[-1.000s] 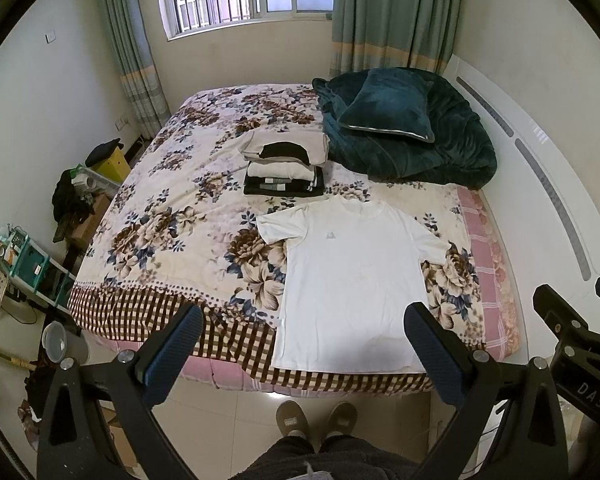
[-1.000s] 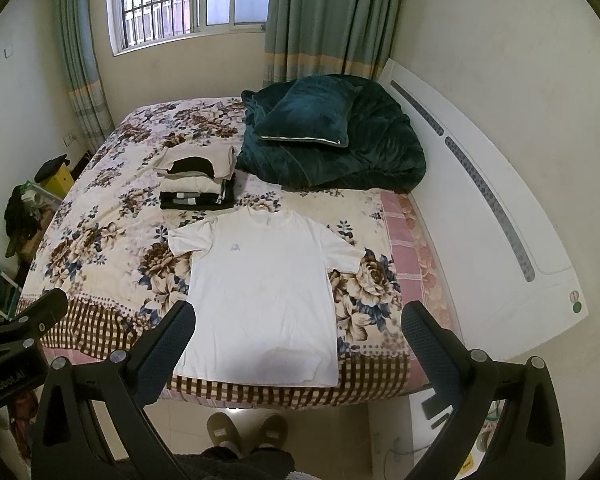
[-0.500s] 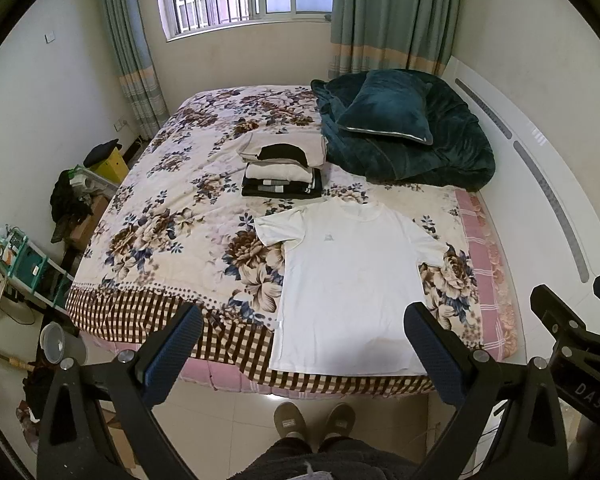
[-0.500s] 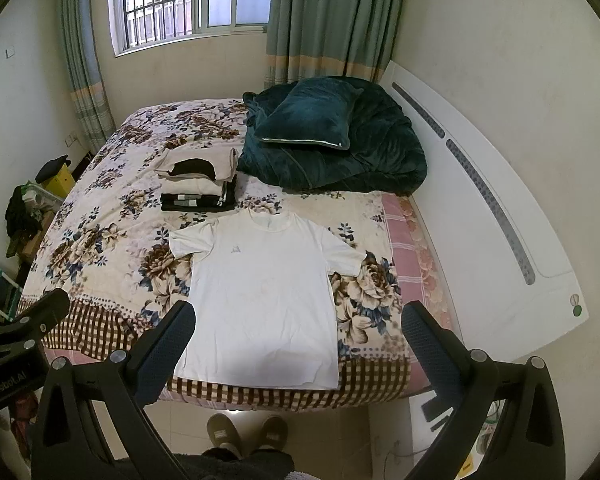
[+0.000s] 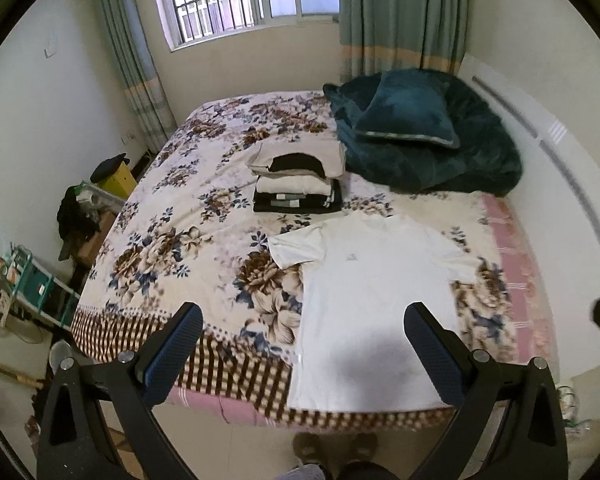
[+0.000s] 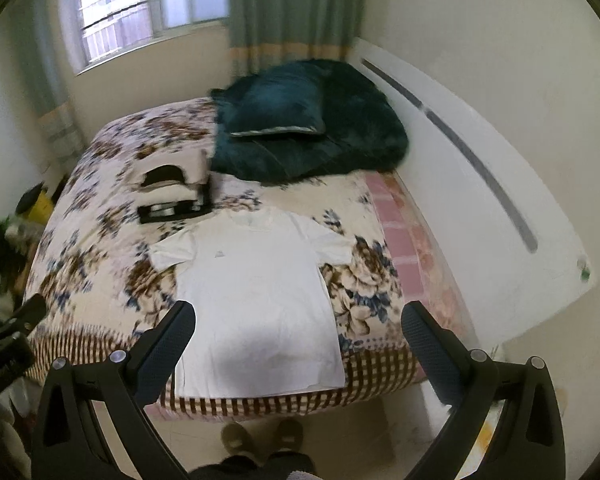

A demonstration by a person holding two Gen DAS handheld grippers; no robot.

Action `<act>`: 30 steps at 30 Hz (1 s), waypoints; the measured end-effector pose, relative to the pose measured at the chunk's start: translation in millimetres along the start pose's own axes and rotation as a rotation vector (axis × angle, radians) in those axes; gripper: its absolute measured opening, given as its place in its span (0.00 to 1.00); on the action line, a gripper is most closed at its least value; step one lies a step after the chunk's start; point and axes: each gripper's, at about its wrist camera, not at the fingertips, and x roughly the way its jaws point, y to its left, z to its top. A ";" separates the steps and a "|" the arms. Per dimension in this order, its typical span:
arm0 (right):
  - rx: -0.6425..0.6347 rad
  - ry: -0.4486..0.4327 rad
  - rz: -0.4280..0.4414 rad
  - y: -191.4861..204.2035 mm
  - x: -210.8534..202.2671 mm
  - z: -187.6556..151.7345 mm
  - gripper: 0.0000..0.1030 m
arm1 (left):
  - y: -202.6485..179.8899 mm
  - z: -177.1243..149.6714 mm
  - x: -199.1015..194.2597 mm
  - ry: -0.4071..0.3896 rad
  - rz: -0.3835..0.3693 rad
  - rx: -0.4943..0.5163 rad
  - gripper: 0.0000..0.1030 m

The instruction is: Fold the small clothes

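Two grippers, our left gripper (image 5: 302, 340) and right gripper (image 6: 298, 340), hang wide and empty above the white T-shirt (image 5: 374, 304) spread flat at the bed (image 5: 172, 256) edge; next comes gripping a sleeve or hem corners.

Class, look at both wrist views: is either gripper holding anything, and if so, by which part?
Nothing is held. The left gripper and right gripper are both open above the bed's near edge, clear of the white T-shirt, which lies flat.
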 end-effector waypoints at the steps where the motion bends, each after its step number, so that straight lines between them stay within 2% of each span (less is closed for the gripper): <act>1: 0.029 0.012 -0.017 -6.0 18.6 3.1 1.00 | -2.8 3.1 19.9 0.005 0.004 0.008 1.00; 5: 0.124 0.070 -0.077 -34.0 114.1 12.0 1.00 | -20.1 13.5 102.5 0.069 0.004 0.032 1.00; 12: 0.213 0.203 -0.137 -81.8 320.1 24.0 1.00 | -79.0 27.2 263.4 0.179 0.048 0.051 1.00; 14: 0.260 0.247 -0.120 -98.9 391.4 28.4 1.00 | -93.3 26.4 308.9 0.214 0.079 0.050 1.00; 17: 0.336 0.296 -0.090 -118.8 479.8 25.6 1.00 | -109.9 22.0 382.7 0.299 0.075 -0.015 1.00; 21: 0.568 0.387 -0.003 -156.7 605.7 3.4 0.99 | -125.9 5.8 465.8 0.400 0.083 -0.061 1.00; 23: 0.748 0.432 0.073 -178.0 669.6 -14.8 0.93 | -132.5 -1.9 493.4 0.429 0.094 -0.067 1.00; 26: 0.948 0.438 0.162 -190.0 730.5 -37.2 0.87 | -138.4 -14.5 533.1 0.475 0.099 -0.087 1.00; 30: 1.112 0.382 0.179 -190.2 768.8 -55.6 0.83 | -140.3 -24.6 565.2 0.515 0.086 -0.104 1.00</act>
